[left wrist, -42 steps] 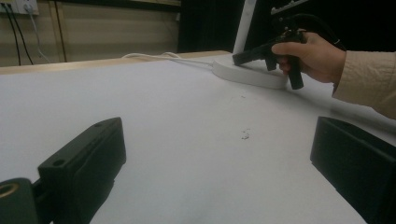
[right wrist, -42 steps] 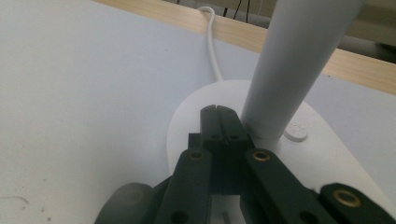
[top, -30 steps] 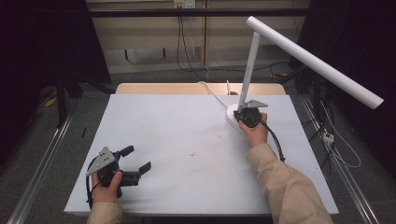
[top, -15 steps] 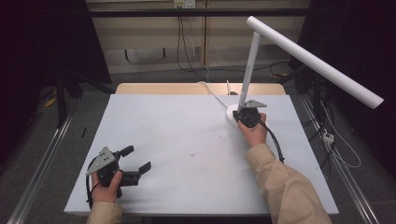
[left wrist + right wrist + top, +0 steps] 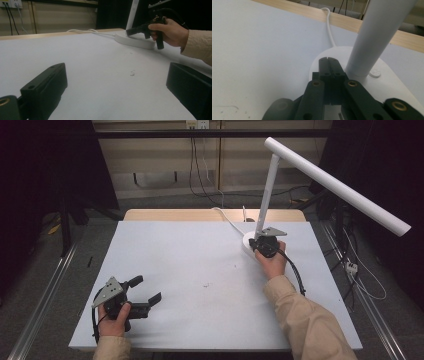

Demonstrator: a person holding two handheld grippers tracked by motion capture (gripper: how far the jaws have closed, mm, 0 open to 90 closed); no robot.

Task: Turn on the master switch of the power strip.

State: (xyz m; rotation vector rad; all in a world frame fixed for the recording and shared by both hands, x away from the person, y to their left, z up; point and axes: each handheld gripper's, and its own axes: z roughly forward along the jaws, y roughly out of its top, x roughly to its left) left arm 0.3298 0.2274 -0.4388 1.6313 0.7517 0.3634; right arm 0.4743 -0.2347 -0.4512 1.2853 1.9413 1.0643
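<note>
White lamp (image 5: 270, 195) stands at the far right of your pale table (image 5: 200, 270), its round base (image 5: 387, 82) just in front of the wooden edge, a white cable (image 5: 329, 25) trailing off behind. Your right gripper (image 5: 329, 62) has its jaws pressed together with nothing between them, tips over the base just beside the upright pole (image 5: 374, 37); a small button (image 5: 374, 73) sits near. Your left gripper (image 5: 148, 290) rests at the near left corner, well apart from the lamp, jaws spread wide and empty.
</note>
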